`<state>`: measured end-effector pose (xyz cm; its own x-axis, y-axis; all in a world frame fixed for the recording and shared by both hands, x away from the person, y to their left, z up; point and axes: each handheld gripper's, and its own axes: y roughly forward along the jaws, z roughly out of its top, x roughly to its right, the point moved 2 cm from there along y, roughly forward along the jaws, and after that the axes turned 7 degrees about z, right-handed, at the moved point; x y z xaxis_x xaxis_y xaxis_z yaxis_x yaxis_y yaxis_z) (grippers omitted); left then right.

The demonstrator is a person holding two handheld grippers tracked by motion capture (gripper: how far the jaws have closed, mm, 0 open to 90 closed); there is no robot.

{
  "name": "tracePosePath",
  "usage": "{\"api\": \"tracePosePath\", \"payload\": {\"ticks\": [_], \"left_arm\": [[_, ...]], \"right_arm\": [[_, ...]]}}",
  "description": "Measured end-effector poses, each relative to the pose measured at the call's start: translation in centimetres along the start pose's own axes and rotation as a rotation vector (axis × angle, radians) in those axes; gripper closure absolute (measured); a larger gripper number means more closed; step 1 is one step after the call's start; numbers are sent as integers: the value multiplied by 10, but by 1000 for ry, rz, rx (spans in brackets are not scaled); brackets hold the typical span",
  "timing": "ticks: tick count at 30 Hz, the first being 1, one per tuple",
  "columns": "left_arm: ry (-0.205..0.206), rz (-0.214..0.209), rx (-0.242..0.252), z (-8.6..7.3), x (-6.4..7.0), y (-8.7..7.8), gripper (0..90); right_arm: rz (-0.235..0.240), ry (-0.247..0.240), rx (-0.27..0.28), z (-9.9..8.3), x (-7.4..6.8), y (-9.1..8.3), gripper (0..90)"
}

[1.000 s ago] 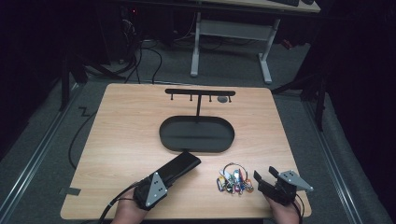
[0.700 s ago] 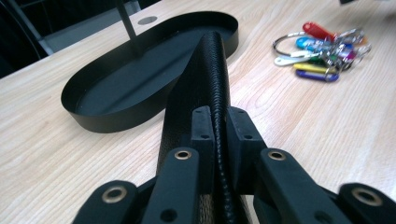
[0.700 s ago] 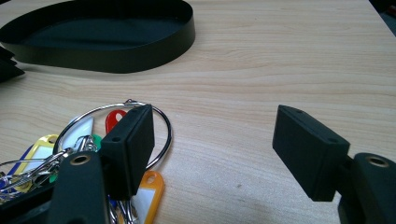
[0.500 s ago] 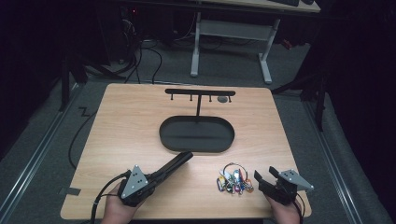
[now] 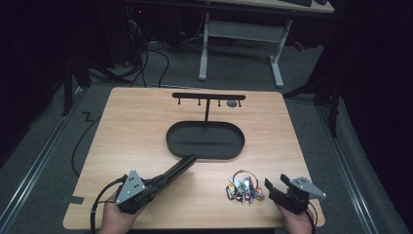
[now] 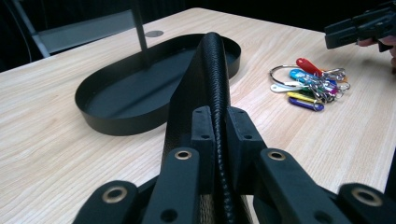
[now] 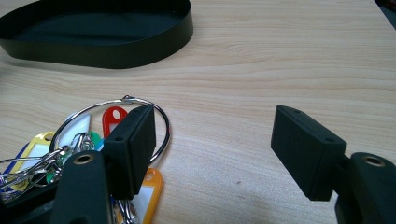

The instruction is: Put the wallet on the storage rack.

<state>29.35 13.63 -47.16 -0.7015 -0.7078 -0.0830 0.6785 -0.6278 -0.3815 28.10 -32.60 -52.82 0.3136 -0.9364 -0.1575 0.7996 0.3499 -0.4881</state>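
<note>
While left gripper point(image 5: 158, 181) clamps the black wallet point(image 6: 205, 88), right gripper point(image 7: 212, 149) rests open

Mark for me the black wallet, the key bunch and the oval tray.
black wallet point(image 6: 205, 79), left gripper view, on its textured edge beyond the jaws.
key bunch point(image 5: 242, 187), high view, on the coloured tags in the middle.
oval tray point(image 7: 140, 53), right gripper view, on its near outer wall.

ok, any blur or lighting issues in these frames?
High view: table evenly lit, surroundings dark, slightly soft. Left gripper view: wallet sharp, near fingers soft. Right gripper view: fingers and keys a bit blurred, tray too.
</note>
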Motion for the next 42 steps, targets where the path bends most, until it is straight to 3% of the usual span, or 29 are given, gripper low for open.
{"api": "tracePosePath", "payload": {"ticks": [12, 20, 21, 36, 40, 41, 42], "left_arm": [[-52, -26, 9, 3, -3, -6, 827], [-84, -8, -69, -10, -13, 6, 819], [-106, -16, -69, -13, -17, 8, 816], [-133, 1, -60, -17, -30, 7, 773], [-139, -6, -66, -18, -32, 7, 730], [-134, -5, -72, -18, -31, 8, 660], [-126, -4, -77, -18, -31, 8, 660]], "right_arm": [[-2, 6, -1, 0, -1, 0, 315], [-3, 1, -3, 0, -1, 0, 315], [-3, 1, -3, 0, 0, 0, 315], [-6, 3, -3, 0, 1, 0, 314], [-4, 11, -8, 0, 1, 1, 311], [-5, 3, -4, 0, 1, 0, 311], [-5, 3, -4, 0, 1, 0, 311]]}}
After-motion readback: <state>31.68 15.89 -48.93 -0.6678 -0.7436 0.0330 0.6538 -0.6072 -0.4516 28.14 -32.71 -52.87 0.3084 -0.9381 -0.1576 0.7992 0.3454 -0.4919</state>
